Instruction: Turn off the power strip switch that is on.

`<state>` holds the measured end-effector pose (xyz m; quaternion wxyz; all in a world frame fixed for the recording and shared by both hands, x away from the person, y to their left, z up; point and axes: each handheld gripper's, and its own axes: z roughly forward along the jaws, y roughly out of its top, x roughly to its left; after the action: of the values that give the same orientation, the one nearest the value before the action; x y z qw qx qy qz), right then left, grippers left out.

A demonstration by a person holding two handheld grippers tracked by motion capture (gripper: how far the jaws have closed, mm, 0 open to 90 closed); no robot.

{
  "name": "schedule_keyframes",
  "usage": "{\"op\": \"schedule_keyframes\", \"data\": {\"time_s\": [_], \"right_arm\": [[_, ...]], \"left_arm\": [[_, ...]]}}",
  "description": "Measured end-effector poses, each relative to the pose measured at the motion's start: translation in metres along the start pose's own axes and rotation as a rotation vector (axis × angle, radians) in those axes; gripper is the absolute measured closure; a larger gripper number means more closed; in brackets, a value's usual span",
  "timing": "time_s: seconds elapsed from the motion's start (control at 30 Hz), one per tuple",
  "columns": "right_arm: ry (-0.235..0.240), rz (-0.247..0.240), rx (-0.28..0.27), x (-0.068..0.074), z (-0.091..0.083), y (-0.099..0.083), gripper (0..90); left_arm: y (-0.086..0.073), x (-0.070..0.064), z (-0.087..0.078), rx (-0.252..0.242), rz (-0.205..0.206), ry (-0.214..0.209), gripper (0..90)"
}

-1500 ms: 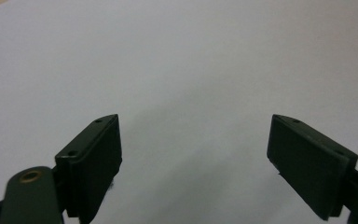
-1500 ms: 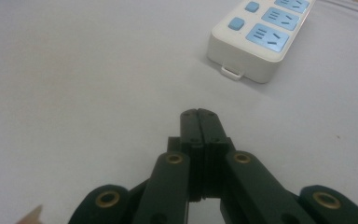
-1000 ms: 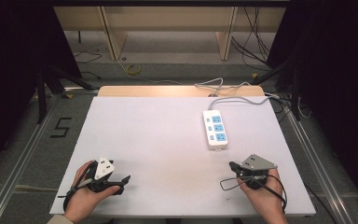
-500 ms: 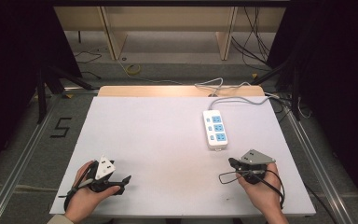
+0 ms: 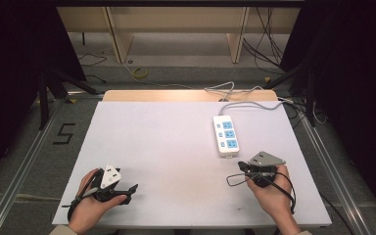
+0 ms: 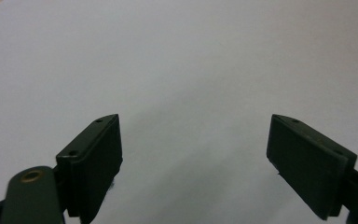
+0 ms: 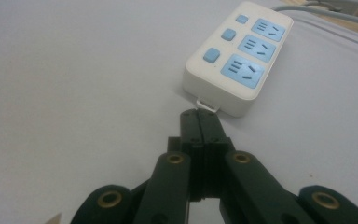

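Note:
A white power strip (image 5: 226, 134) with blue sockets lies on the right half of the white table (image 5: 176, 147); its grey cable (image 5: 247, 104) runs off the far edge. My right gripper (image 5: 241, 167) is held just below the strip's near end, jaws pointing at it. In the right gripper view, the right gripper (image 7: 199, 115) is shut with nothing in it, its tips a short way from the strip (image 7: 240, 56). My left gripper (image 5: 127, 192) rests at the table's front left. The left gripper view shows the left gripper (image 6: 193, 154) wide open over bare table.
Beyond the table's far edge are a wooden board (image 5: 186, 95), shelf legs and loose cables (image 5: 269, 44) on the floor. Metal rails (image 5: 24, 166) run along both sides of the table. A "5" mark (image 5: 63, 133) lies on the floor at the left.
My right gripper has edged slightly forward toward the power strip's near end. The left gripper has stayed where it was.

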<state>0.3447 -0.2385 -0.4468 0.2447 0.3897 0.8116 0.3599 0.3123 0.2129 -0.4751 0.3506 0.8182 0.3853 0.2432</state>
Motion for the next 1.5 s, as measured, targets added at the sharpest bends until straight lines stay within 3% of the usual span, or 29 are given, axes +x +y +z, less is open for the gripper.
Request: {"op": "schedule_keyframes", "data": {"time_s": [0.23, 1.5], "right_arm": [[-0.010, 0.007, 0.008, -0.004, 0.005, 0.007, 90.0], [-0.015, 0.005, 0.070, -0.014, 0.028, 0.031, 90.0]], "left_arm": [[0.000, -0.001, 0.000, 0.003, 0.014, -0.003, 17.9], [0.000, -0.002, 0.001, 0.004, 0.004, -0.004, 18.0]]}}
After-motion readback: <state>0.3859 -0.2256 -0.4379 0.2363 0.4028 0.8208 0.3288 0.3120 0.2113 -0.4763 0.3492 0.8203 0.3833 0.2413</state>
